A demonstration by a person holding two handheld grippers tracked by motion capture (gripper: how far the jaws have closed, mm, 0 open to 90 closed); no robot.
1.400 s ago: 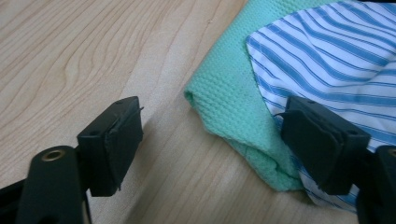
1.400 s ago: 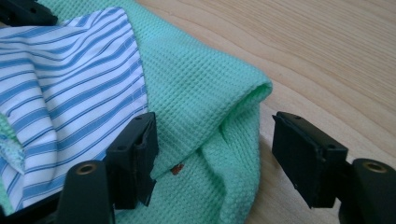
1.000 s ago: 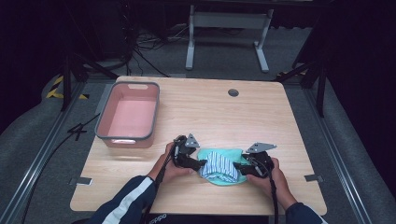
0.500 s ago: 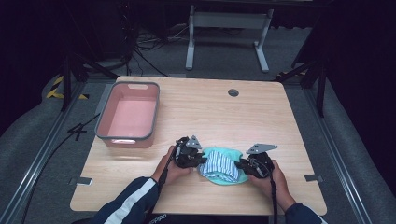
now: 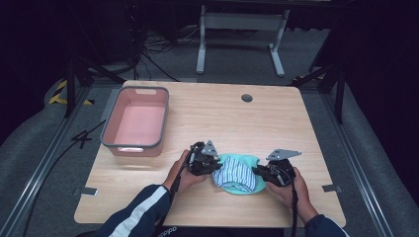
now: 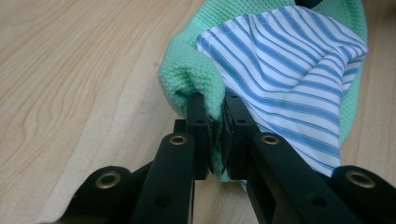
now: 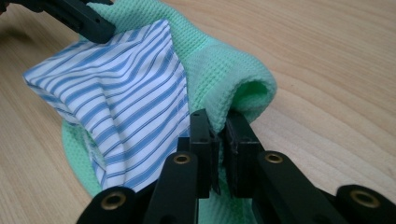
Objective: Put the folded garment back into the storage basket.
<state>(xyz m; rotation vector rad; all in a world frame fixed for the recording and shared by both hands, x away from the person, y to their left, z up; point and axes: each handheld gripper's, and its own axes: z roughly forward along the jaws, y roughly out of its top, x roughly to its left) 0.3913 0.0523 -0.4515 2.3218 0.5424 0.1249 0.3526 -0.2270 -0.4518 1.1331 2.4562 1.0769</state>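
Observation:
A mint-green waffle cloth [image 5: 245,159] lies bunched near the table's front edge, with a blue-and-white striped cloth [image 5: 238,174] lying on it. My left gripper [image 5: 216,170] holds the green cloth's left edge. In the left gripper view its jaws [image 6: 212,105] have just been closing and pinch a rolled fold of the green cloth [image 6: 191,79], beside the striped cloth [image 6: 289,70]. My right gripper [image 5: 257,172] holds the opposite edge. Its jaws [image 7: 218,119] have also just been closing and pinch the green fold [image 7: 243,88], with the striped cloth [image 7: 126,88] to the left.
A pink bin with a grey rim [image 5: 134,148] stands empty at the table's left. A round cable hole [image 5: 246,98] sits near the far edge. Bare wooden tabletop [image 5: 222,118] lies between the cloths and the far edge. Dark floor and a metal stand surround the table.
Both pairs of jaws have closed onto the green cloth's side edges. The hands have barely shifted, and the cloths lie where they were.

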